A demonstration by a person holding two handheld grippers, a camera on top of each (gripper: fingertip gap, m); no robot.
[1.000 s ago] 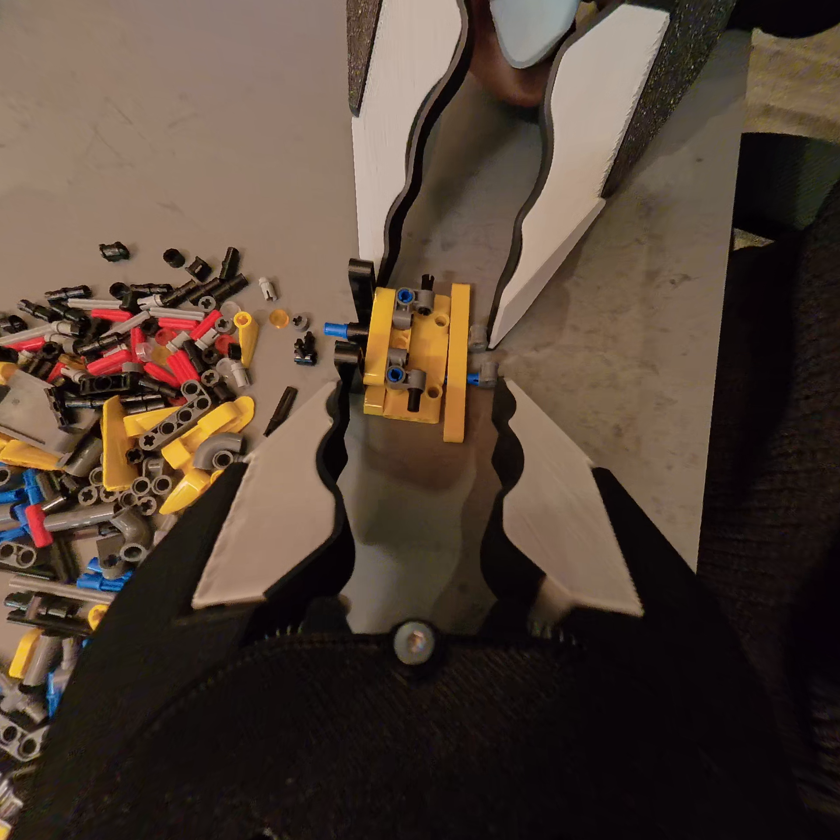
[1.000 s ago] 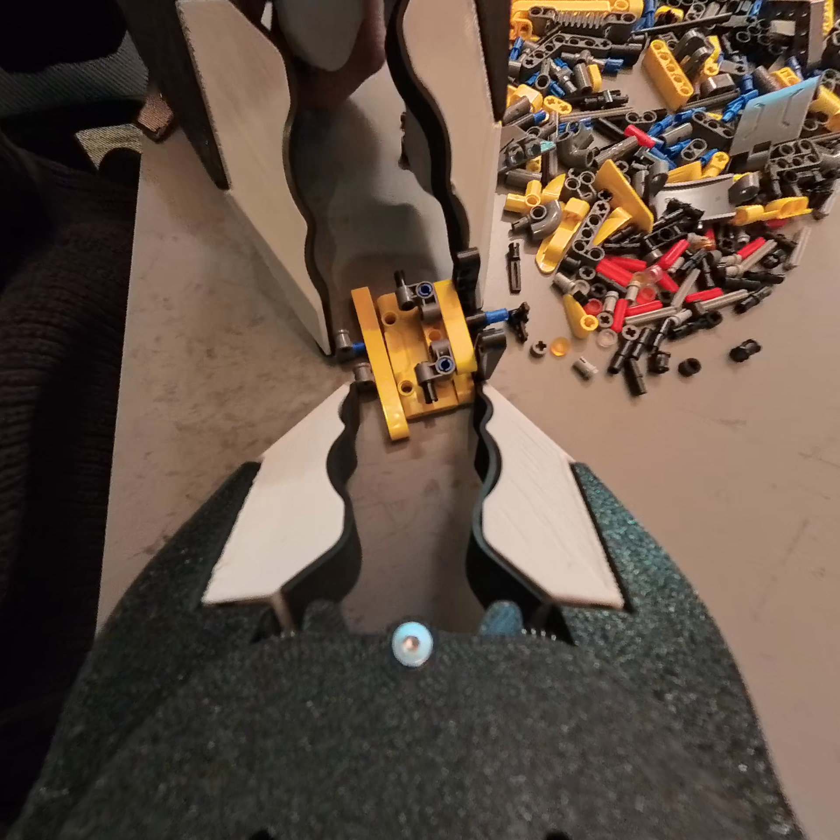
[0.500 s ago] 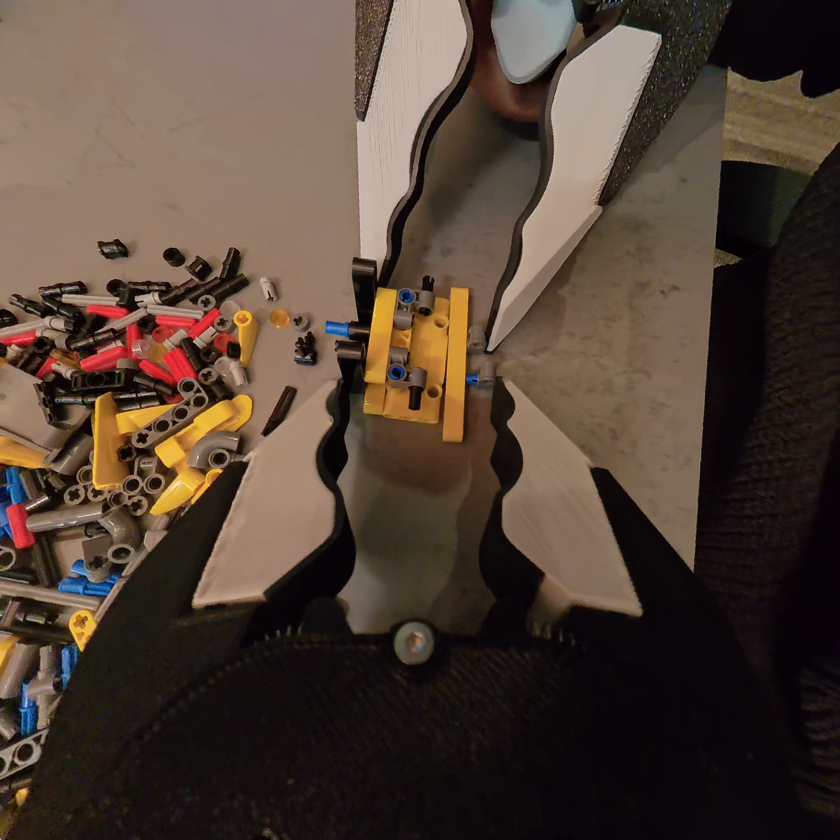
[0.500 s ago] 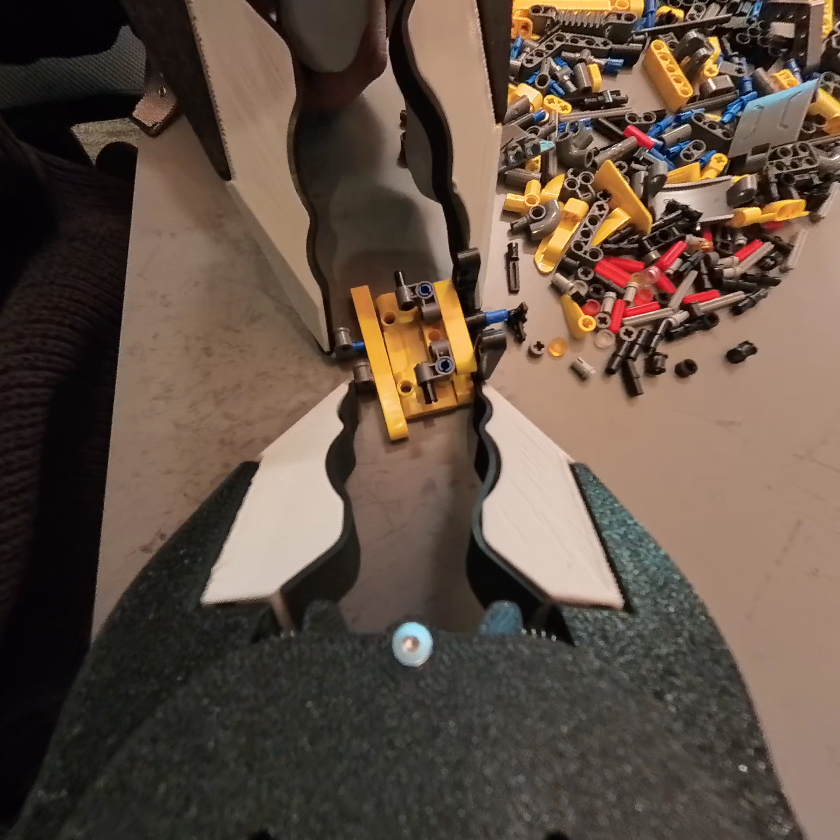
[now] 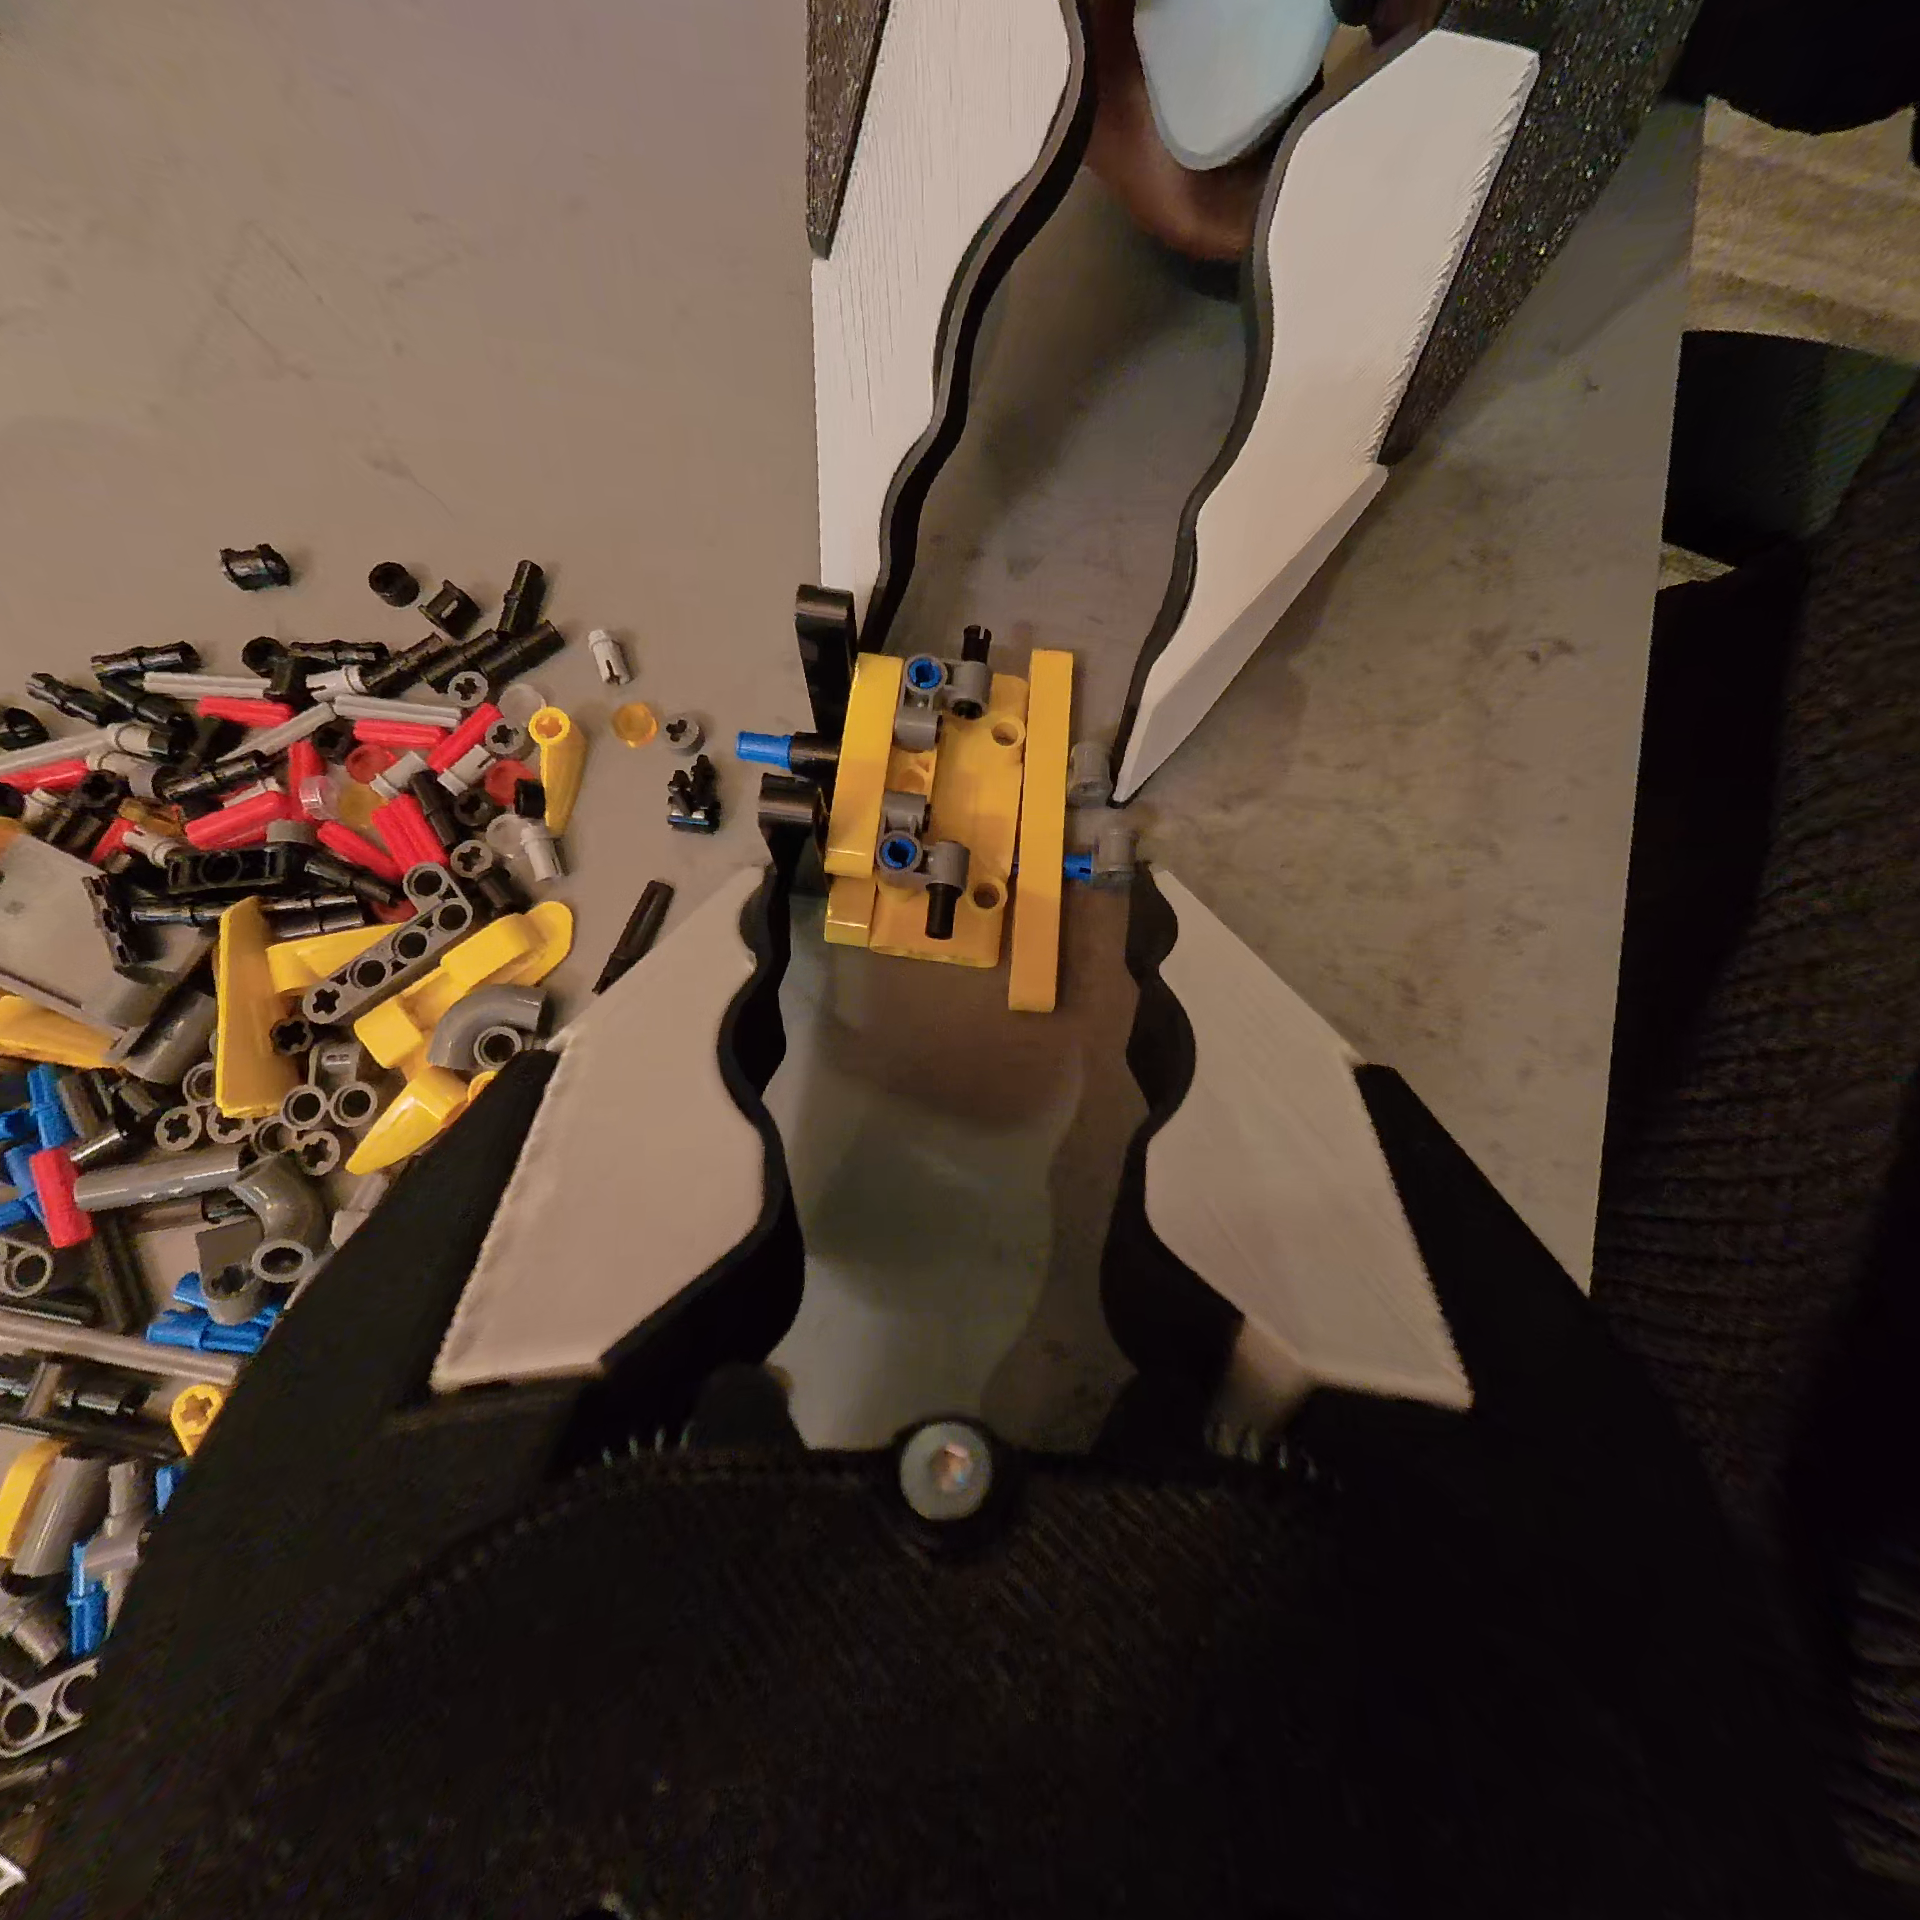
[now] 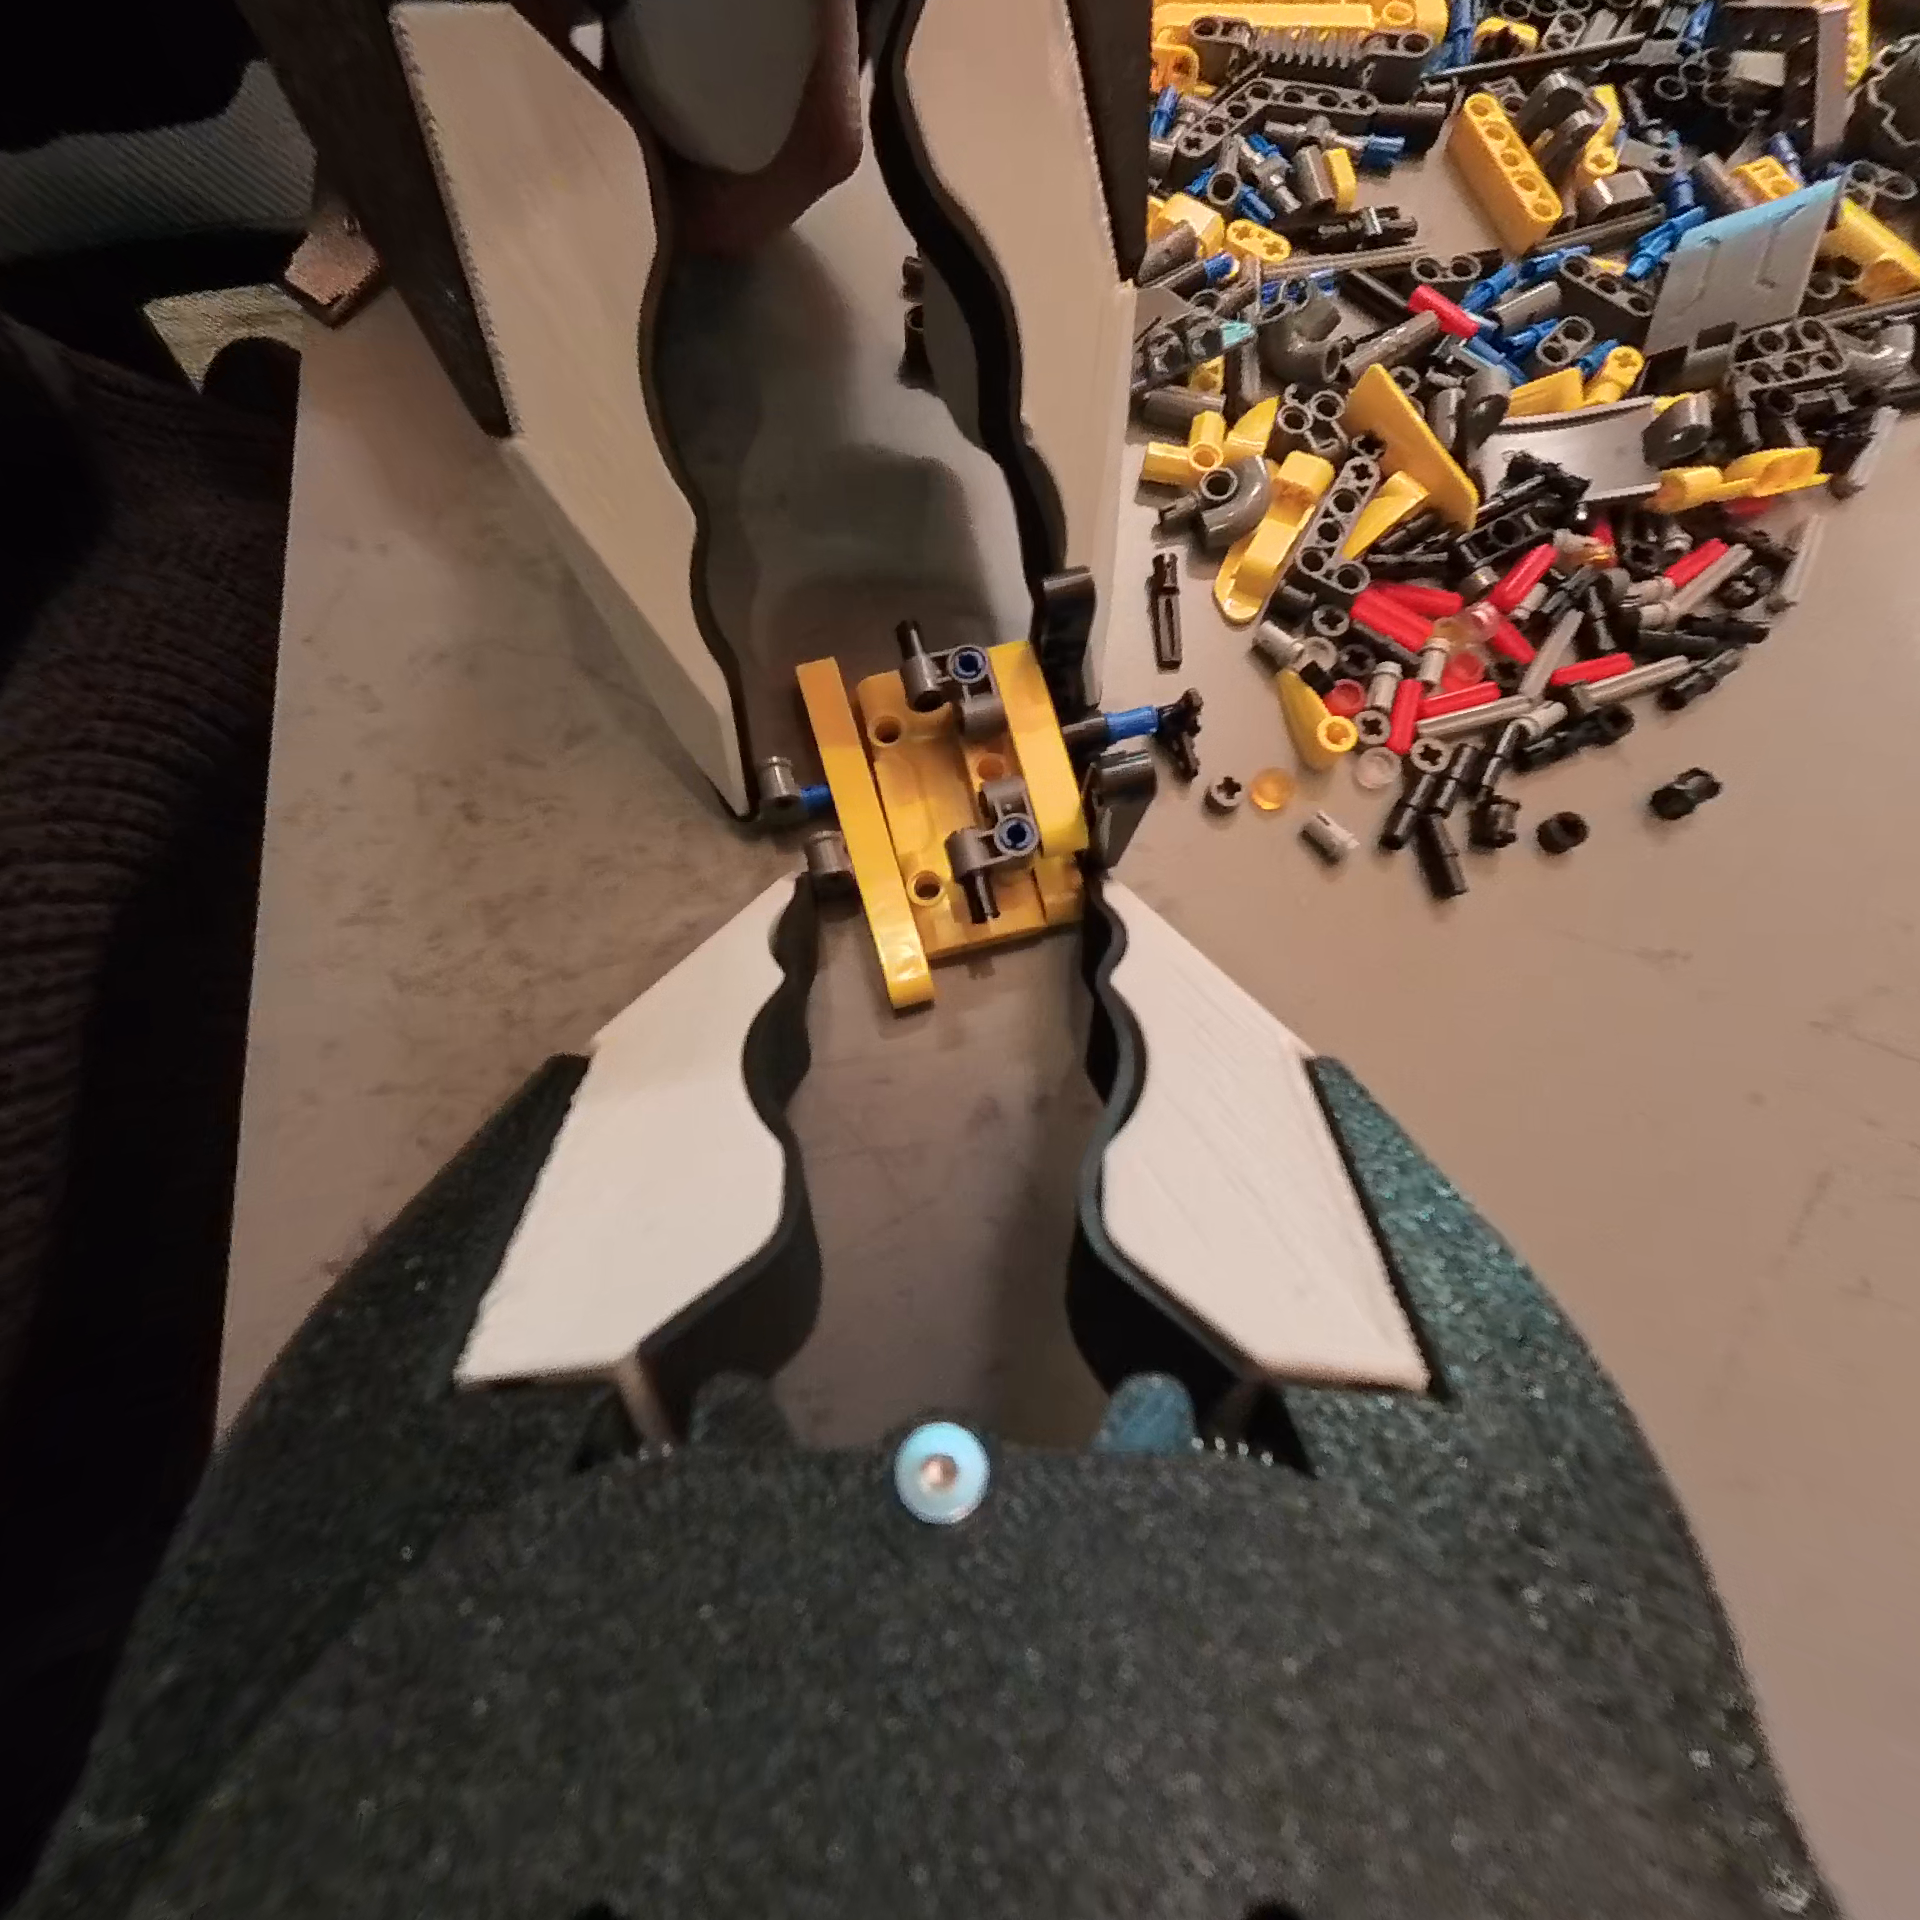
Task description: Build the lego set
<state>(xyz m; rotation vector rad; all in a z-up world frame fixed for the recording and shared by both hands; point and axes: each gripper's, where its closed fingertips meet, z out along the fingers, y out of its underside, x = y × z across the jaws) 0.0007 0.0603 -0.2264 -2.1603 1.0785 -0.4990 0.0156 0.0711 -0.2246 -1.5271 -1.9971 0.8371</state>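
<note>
A small yellow brick assembly (image 5: pixel 940 821) with grey connectors, blue pins and black parts hangs just above the grey table (image 5: pixel 416 312). My left gripper (image 5: pixel 961 883) is shut on its near end, one tip on the black part and one on a grey connector. My right gripper (image 5: pixel 982 707) comes in from the opposite side and clamps its far end. In the right wrist view the same assembly (image 6: pixel 935 810) sits between my right gripper (image 6: pixel 945 883) tips, with the left gripper (image 6: pixel 904 717) facing it.
A pile of loose yellow, red, black, grey and blue parts (image 5: pixel 312 883) lies left of the assembly; it shows at the upper right in the right wrist view (image 6: pixel 1507 468). The table edge and dark knitted cloth (image 5: pixel 1766 1143) lie close on the other side. The tips of both grippers are at nearly the same place.
Both grippers keep their hold on the assembly. The views have drifted only slightly against the pile.
</note>
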